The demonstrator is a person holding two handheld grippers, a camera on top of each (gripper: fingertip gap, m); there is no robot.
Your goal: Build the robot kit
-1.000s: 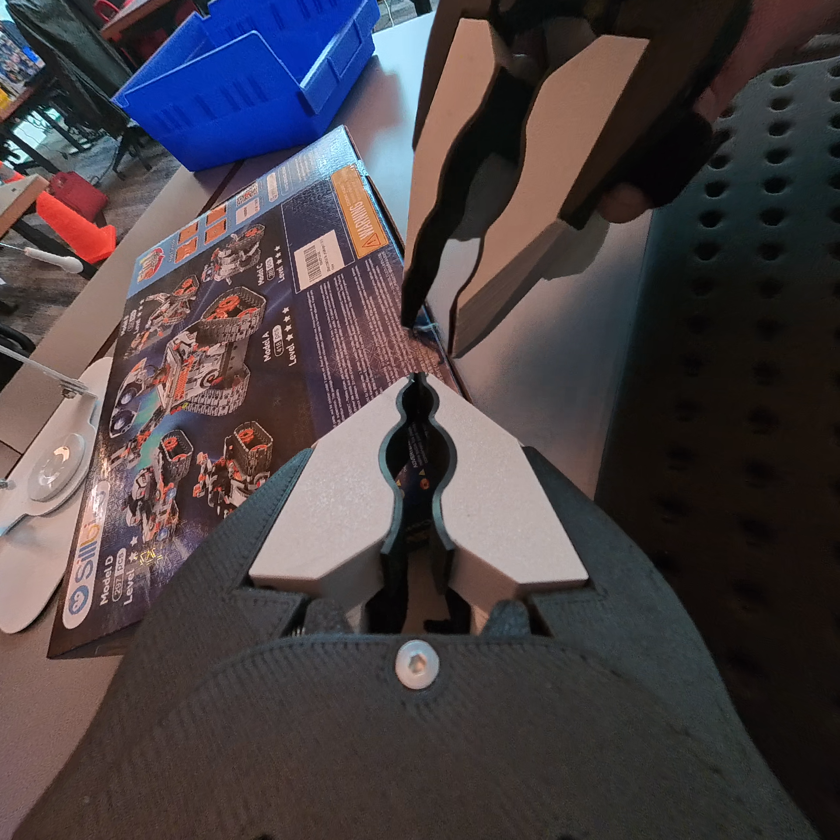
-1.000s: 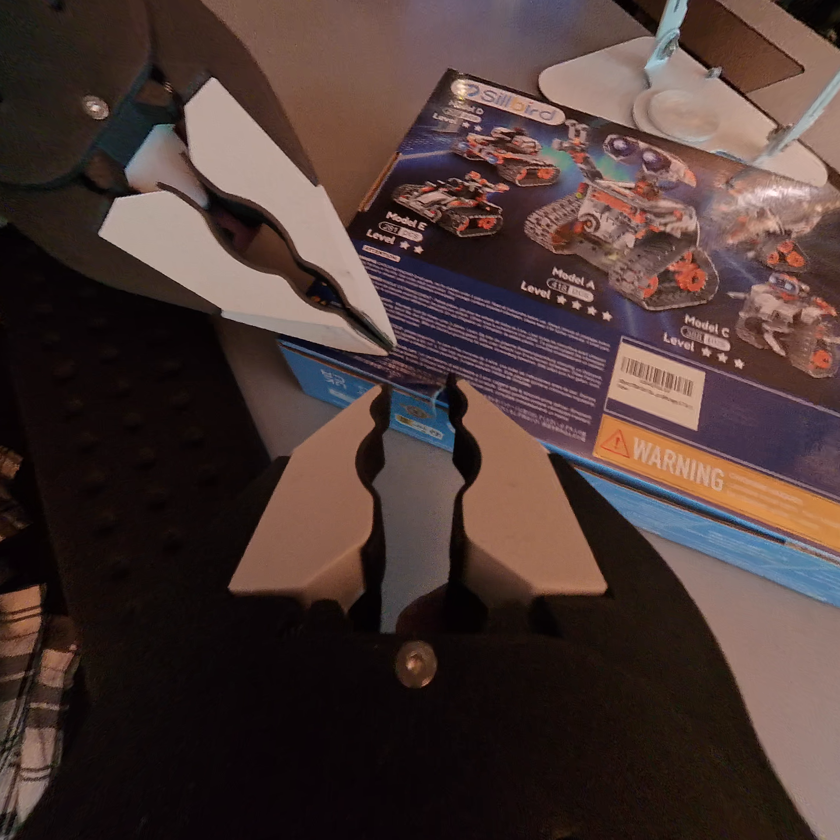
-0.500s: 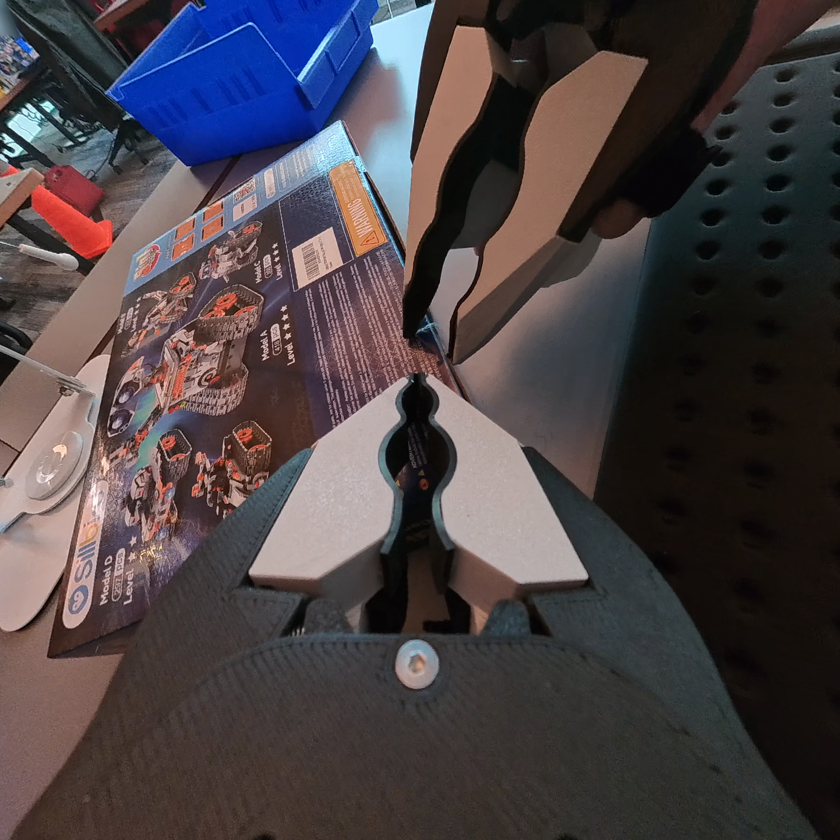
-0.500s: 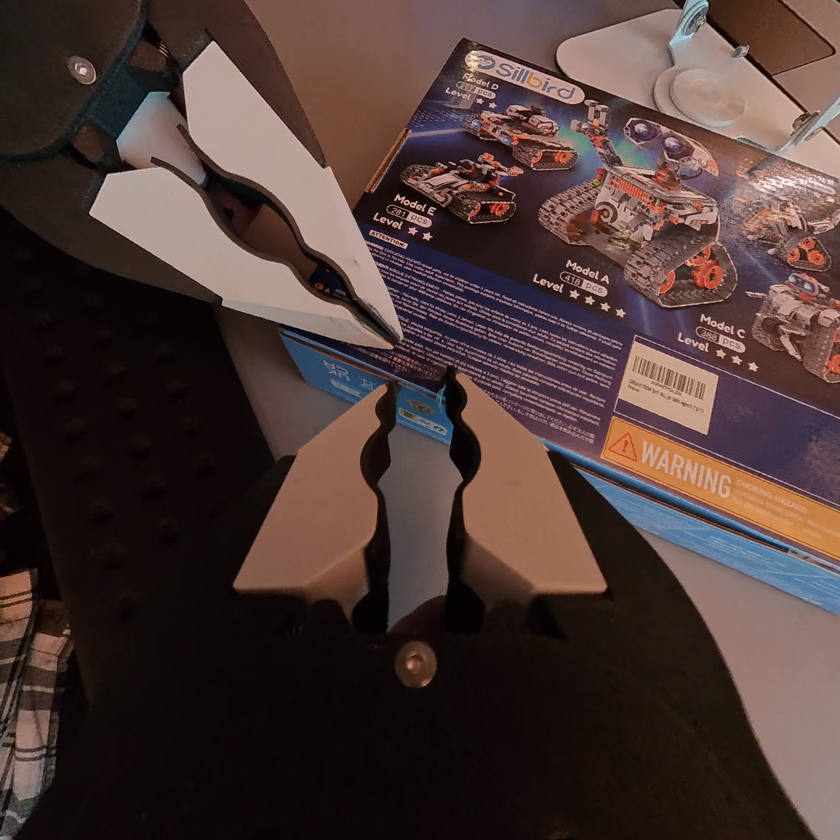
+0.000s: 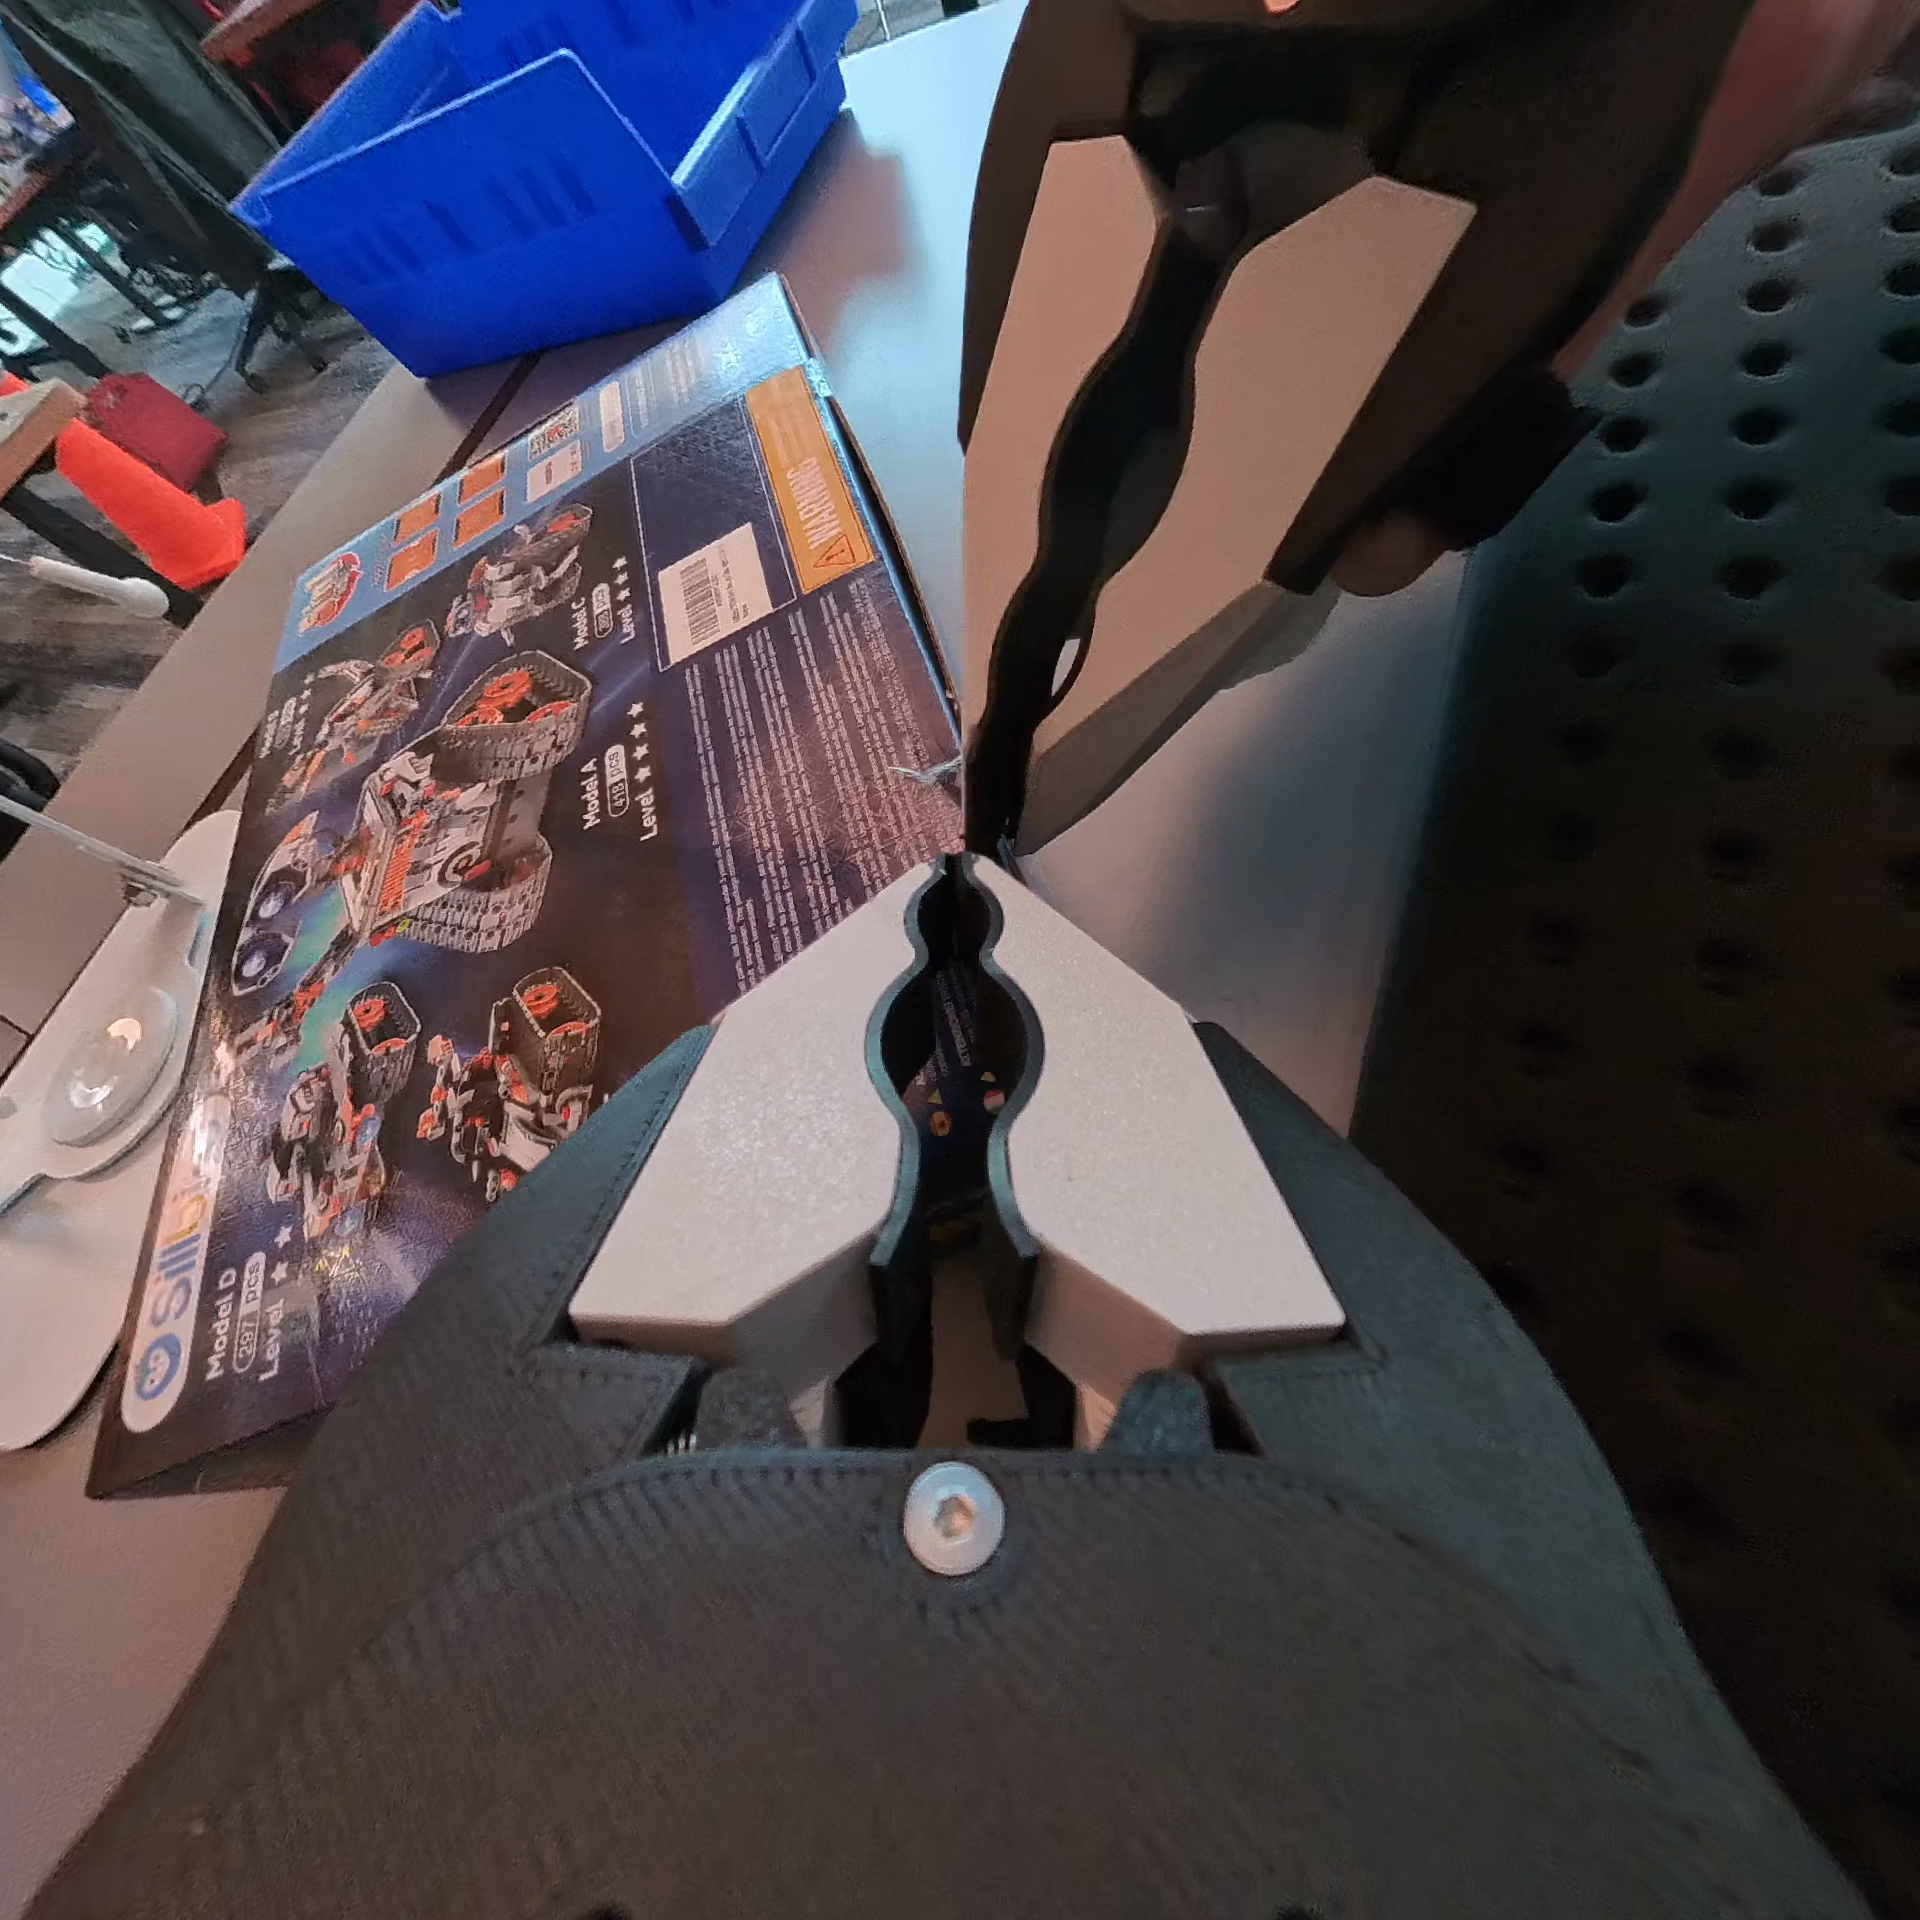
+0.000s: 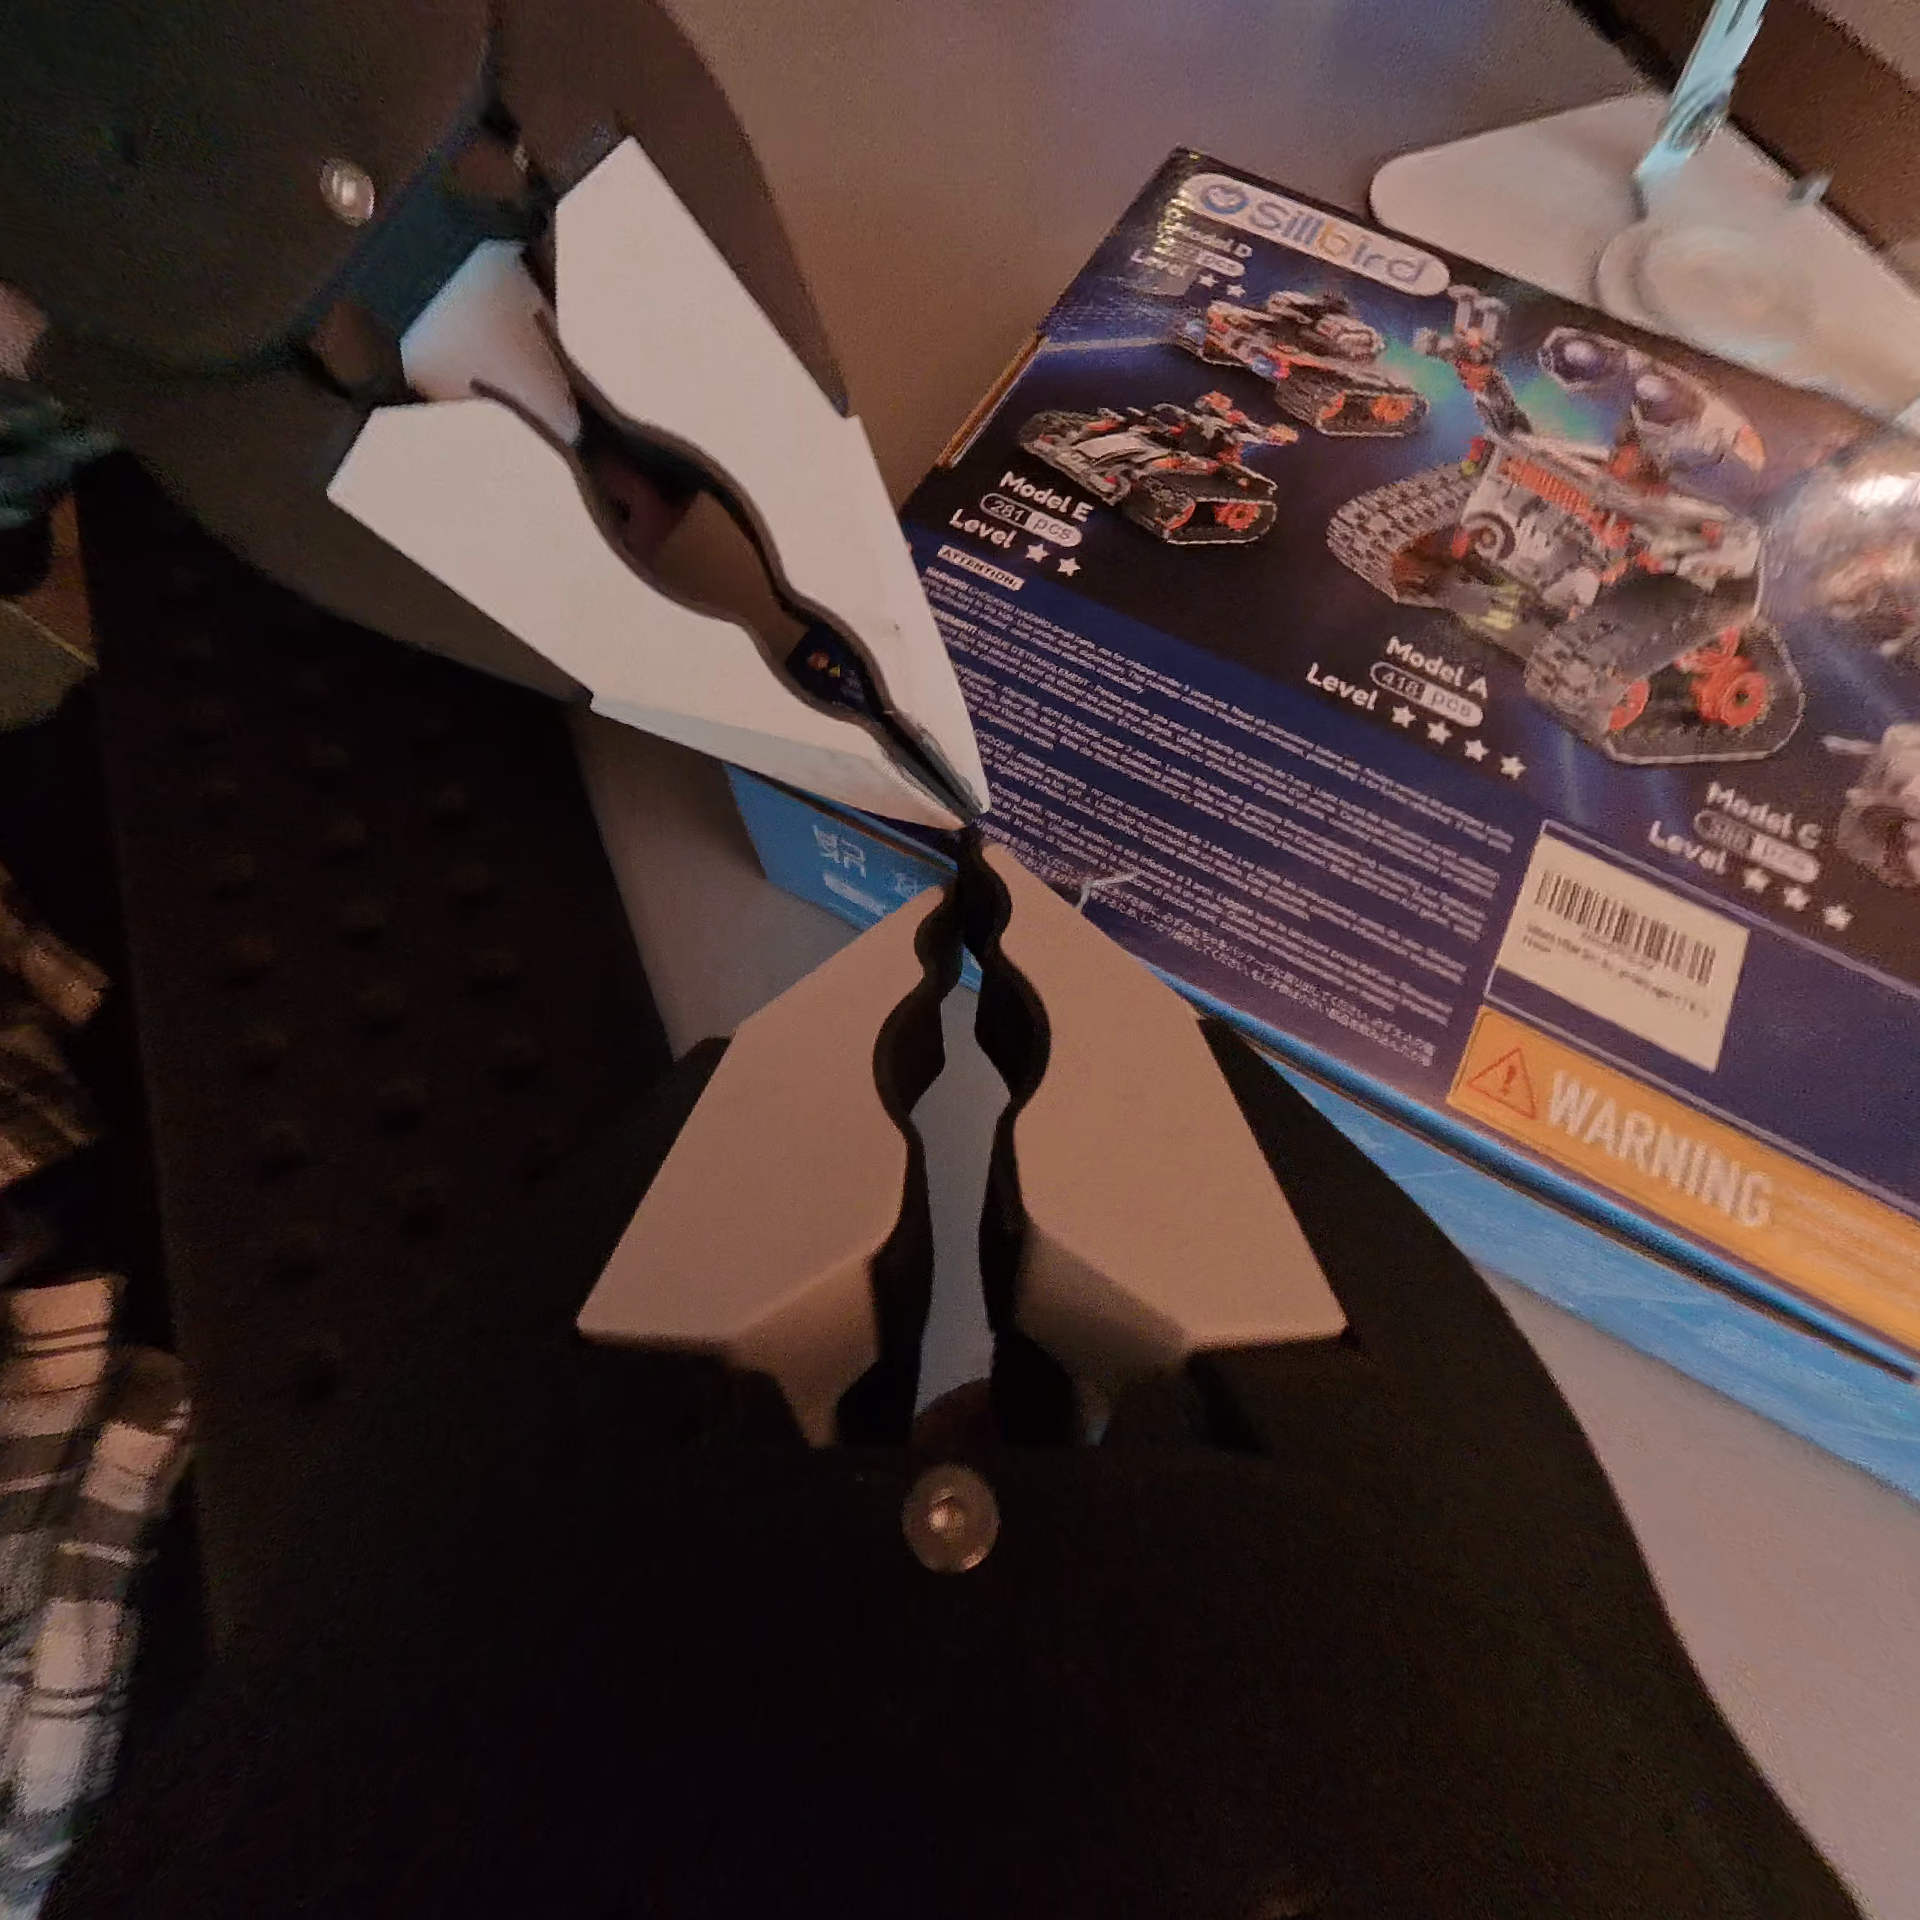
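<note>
A flat dark-blue cardboard toy box (image 5: 540, 831) printed with pictures of tracked robot models lies on the pale grey table (image 5: 1226, 894), and everything else is placed around it.

The left tool (image 5: 954, 868), with grey wedge-shaped fingers in a black ribbed housing, sits at the box's near corner. Its fingers are pressed together at the tips, and the box's corner edge shows through the wavy gap between them. Whether they actually pinch the cardboard or its clear wrap, I cannot tell.

The right tool (image 6: 969, 883) comes at that same corner from the opposite side. Its fingers are drawn nearly together with only a thin wavy slit between them, and its tips meet the left tool's tips right at the box's top edge. Whether anything is caught between them is not clear. In the left wrist view it (image 5: 1003, 821) reaches down steeply from above, with a person's hand (image 5: 1392, 540) behind it.

Beyond the far end of the box stands a bright blue plastic bin (image 5: 540, 177). By the box's long side lies a white flat stand base (image 5: 94, 1122) with a clear round disc on it. On the other side of the box, a black perforated mat (image 5: 1683, 831) covers the table edge.
</note>
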